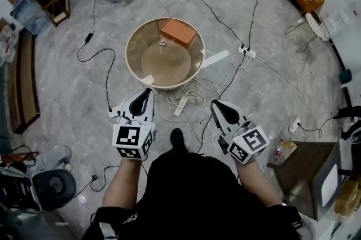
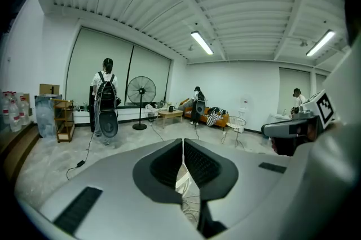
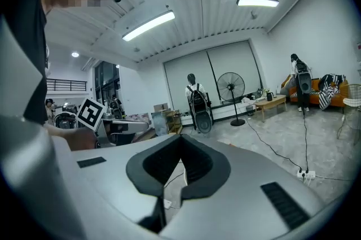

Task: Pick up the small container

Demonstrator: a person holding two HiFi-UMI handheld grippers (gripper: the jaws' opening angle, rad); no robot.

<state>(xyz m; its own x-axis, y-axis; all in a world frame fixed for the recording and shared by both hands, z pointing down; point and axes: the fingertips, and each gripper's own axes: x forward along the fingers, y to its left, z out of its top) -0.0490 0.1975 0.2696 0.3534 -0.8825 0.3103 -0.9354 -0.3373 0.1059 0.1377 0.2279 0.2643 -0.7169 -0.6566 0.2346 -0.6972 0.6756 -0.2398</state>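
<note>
Grippers closed and empty, container on the table

Your left gripper [image 1: 145, 95] sits at the lower left of the head view and your right gripper [image 1: 219, 106] at the lower right. Both are held low over the grey floor and well apart from the table. In each gripper view the jaws are pressed together with nothing between them.

The small pale container [image 1: 162, 41] stands on the round glass-topped table with a cream rim [image 1: 131, 58] at the upper centre of the head view. It is just beside the orange-brown rectangular box [image 1: 178, 31], on the box's left. Loose white cables [image 1: 194, 89] and a white power strip [image 1: 180, 106] lie on the floor between the table and your grippers.
</note>
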